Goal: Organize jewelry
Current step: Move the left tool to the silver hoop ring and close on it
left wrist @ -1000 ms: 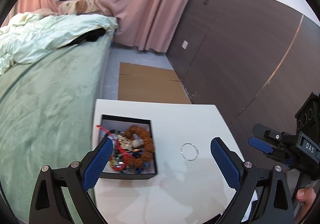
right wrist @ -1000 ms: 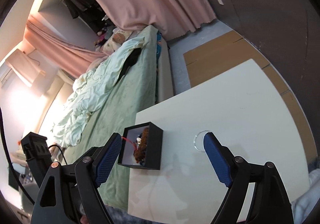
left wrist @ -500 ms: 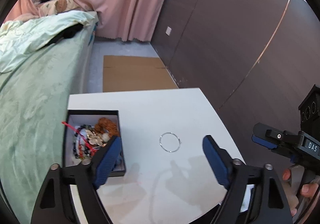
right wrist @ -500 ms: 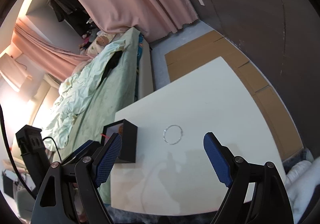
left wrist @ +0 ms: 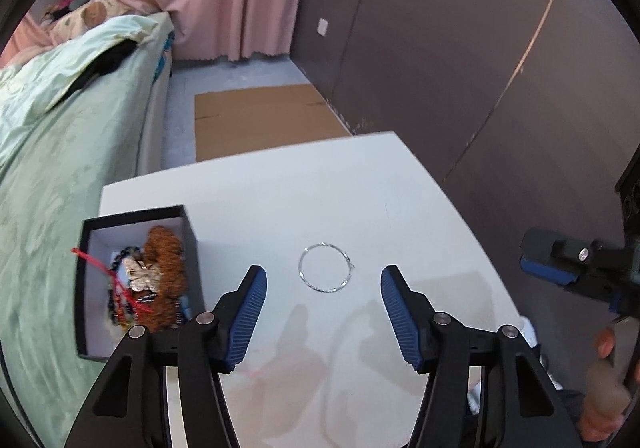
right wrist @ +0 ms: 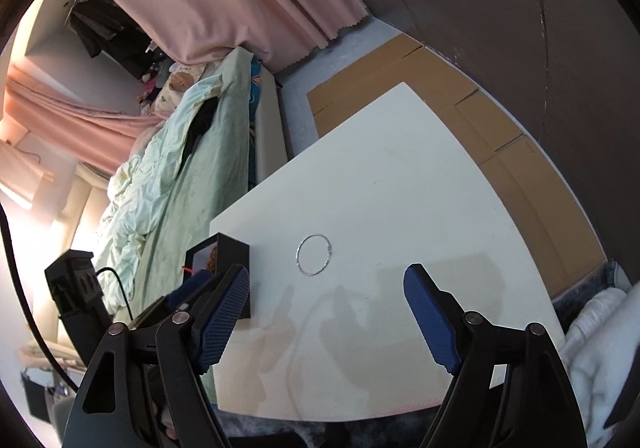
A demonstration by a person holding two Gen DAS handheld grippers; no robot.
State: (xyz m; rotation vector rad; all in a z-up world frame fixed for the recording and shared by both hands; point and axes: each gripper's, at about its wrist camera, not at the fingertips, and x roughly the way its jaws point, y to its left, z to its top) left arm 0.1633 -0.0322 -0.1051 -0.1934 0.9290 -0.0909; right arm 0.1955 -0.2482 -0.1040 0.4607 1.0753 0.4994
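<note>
With the thin silver bangle [left wrist: 325,267] lying flat on the white worktop [left wrist: 280,200] beside the black box [left wrist: 191,228], bring the left gripper [left wrist: 323,288], jaws wide and empty, low to pinch its rim, right gripper [right wrist: 326,288] likewise wide.

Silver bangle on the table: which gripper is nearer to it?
Left. The left gripper frames the silver bangle just ahead; the right gripper sits farther back and off to the side.

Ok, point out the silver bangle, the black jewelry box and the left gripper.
silver bangle [left wrist: 325,267], left wrist view, on its near rim.
black jewelry box [left wrist: 191,232], left wrist view, on its right wall.
left gripper [left wrist: 323,280], left wrist view, midway between fingertips.
</note>
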